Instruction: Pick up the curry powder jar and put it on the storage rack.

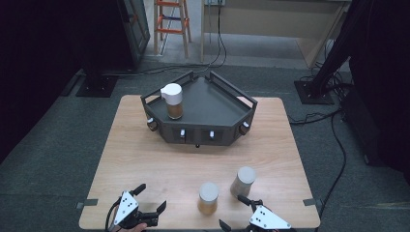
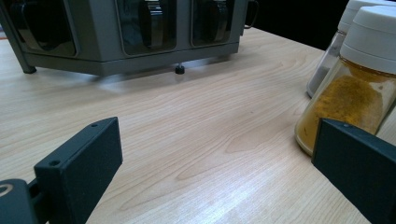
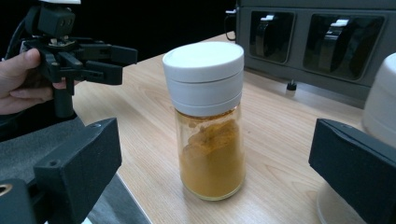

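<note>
Spice jar point(image 3: 208, 121) stands upright between the gaping, empty right gripper point(image 3: 210, 186) jaws, untouched.

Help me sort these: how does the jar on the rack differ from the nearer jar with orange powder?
The rack jar stands on the grey rack; the orange-powder jar stands on the table. The rack jar's contents look browner, the other's orange-yellow. Both are upright, white-capped and untouched.

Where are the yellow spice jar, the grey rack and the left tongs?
yellow spice jar point(image 3: 210, 154), right gripper view, powder-filled glass body.
grey rack point(image 1: 220, 104), high view, bare tray floor.
left tongs point(image 1: 151, 198), high view, midway between the tips.
</note>
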`<state>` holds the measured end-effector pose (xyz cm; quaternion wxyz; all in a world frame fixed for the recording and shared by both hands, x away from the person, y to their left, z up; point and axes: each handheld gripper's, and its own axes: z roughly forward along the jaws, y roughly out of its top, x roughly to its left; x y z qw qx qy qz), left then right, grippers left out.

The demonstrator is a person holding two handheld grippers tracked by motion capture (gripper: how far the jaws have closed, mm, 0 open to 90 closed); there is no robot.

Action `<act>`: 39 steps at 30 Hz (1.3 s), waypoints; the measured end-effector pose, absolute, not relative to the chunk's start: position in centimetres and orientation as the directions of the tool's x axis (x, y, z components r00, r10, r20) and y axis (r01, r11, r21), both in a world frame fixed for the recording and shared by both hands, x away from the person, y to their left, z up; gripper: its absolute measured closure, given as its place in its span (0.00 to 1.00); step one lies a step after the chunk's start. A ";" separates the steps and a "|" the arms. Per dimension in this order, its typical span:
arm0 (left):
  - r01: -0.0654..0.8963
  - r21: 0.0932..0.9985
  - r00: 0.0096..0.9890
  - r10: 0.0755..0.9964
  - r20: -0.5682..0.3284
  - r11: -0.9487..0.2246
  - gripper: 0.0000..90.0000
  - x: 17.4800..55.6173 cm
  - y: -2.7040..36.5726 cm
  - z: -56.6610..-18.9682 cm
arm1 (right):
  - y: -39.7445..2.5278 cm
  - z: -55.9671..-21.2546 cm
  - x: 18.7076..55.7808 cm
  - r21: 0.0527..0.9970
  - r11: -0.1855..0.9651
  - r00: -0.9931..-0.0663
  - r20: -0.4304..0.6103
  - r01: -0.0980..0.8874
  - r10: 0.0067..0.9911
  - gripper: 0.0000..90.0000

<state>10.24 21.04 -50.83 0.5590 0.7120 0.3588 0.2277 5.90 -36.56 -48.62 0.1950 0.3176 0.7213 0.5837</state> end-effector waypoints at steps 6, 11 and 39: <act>0.254 0.960 0.637 0.767 -0.076 -0.117 0.02 10.2 21.1 -50.8 | -35.9 -48.8 6.5 0.964 0.129 -0.734 0.088 0.234 0.674 0.02; 0.251 0.961 0.638 0.767 -0.075 -0.115 0.02 10.2 21.1 -50.8 | -35.4 -48.7 7.0 0.963 0.139 -0.742 0.084 0.233 0.665 0.02; 0.245 0.964 0.633 0.770 -0.077 -0.105 0.02 10.0 21.2 -50.8 | -31.9 -49.0 10.2 0.957 0.171 -0.742 0.062 0.233 0.668 0.06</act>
